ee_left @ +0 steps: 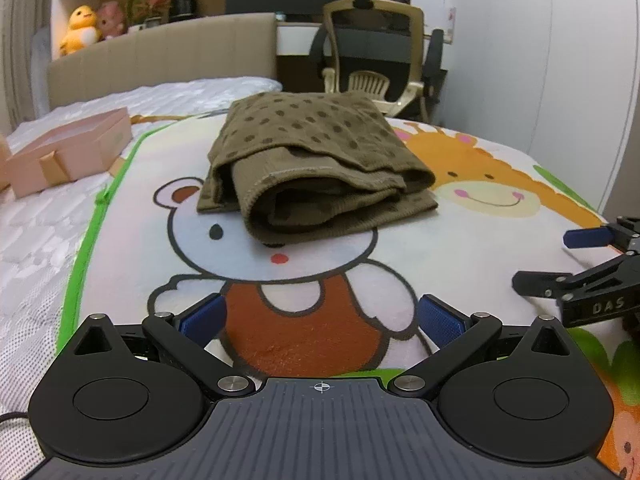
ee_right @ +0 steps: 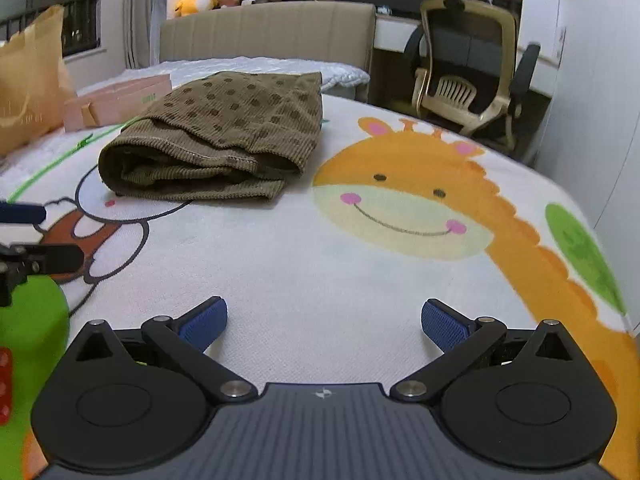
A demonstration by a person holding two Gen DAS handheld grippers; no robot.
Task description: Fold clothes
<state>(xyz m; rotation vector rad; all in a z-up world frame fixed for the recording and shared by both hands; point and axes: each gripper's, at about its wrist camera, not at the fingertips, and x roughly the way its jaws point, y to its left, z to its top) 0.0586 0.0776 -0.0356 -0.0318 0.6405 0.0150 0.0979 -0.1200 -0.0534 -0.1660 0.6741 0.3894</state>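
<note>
Low in frame, the left gripper and right gripper gape wide, empty. The folded brown dotted garment lies mid-frame on the cartoon blanket.

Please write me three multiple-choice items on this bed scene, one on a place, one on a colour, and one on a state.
1. Where does the garment lie?
A. on the chair
B. on the blanket, over the bear's head
C. inside the box

2. What colour are the gripper pads?
A. blue
B. red
C. white

3. How does the garment lie now?
A. spread out flat
B. hanging from a gripper
C. folded into a bundle, held by neither gripper

Answers: 1 B, it rests on the blanket and covers the top of the bear. 2 A, both views show blue pads. 3 C, its layers are stacked, and the left gripper and right gripper stand open, short of it.
</note>
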